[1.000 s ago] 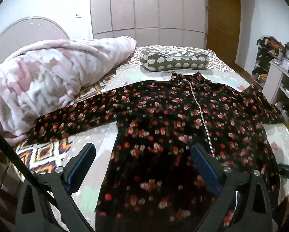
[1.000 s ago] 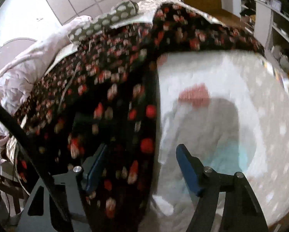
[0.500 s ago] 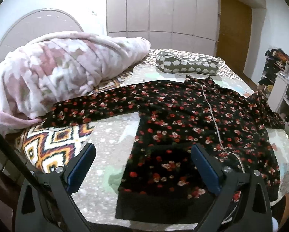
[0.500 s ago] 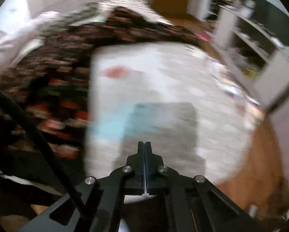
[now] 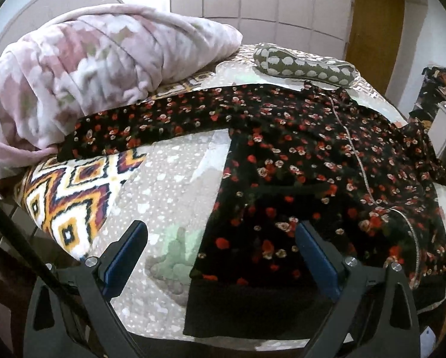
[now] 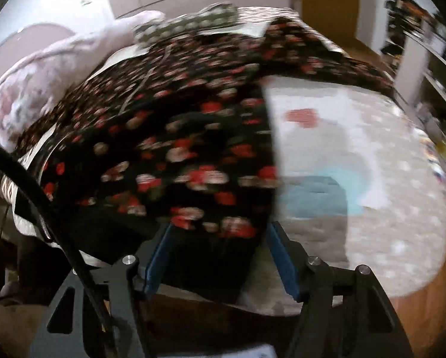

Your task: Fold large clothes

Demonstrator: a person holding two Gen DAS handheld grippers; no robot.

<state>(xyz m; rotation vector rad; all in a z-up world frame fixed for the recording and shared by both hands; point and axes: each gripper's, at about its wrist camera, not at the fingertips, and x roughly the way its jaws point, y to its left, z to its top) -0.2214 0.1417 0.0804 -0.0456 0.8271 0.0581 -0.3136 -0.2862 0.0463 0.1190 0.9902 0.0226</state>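
A black floral garment (image 5: 297,161) with red and white flowers lies spread flat on the bed, one sleeve stretched out to the left and its plain black hem (image 5: 253,310) at the near edge. My left gripper (image 5: 220,256) is open and empty, hovering just above the bed's near edge by the hem's left corner. In the blurred right wrist view the garment (image 6: 175,149) fills the left half. My right gripper (image 6: 217,256) is open, its fingers straddling the garment's lower right hem corner without closing on it.
A rolled pink blanket (image 5: 88,68) lies at the back left of the bed. A grey dotted pillow (image 5: 303,65) lies at the head. A bright zigzag-patterned blanket corner (image 5: 73,191) shows at the left. Shelves (image 5: 444,113) stand to the right. Wooden floor (image 6: 426,310) lies beside the bed.
The left gripper has pulled back and shifted left, showing more of the bed. The right gripper, shut half a second ago, has opened and swung back over the garment's right hem corner.
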